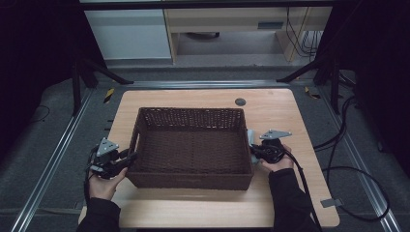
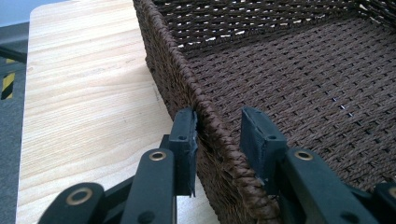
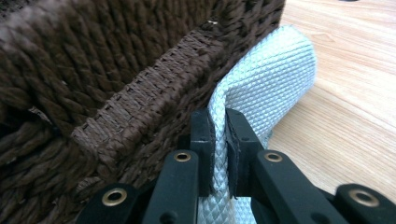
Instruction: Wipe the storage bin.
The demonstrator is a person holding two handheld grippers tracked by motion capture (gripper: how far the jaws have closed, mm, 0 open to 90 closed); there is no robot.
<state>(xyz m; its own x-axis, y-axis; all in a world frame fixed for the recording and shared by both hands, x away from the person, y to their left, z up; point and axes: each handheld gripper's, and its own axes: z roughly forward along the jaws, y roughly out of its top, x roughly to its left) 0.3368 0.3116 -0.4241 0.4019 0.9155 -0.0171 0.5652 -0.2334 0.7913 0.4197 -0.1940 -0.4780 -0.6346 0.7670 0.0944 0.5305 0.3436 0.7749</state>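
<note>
Meanwhile, at mid-table, the wicker basket (image 1: pixel 191 147) is flanked for a two-handed lift: left gripper (image 2: pixel 217 135) straddling its left rim, not yet clamped, right gripper (image 3: pixel 219 135) pinching the pale strap handle (image 3: pixel 266 93) alongside its right wall.

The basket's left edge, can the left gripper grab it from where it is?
Probably yes. The left gripper already straddles the basket wall, one pad outside, one inside, nothing between but a small gap at the inner pad.
</note>
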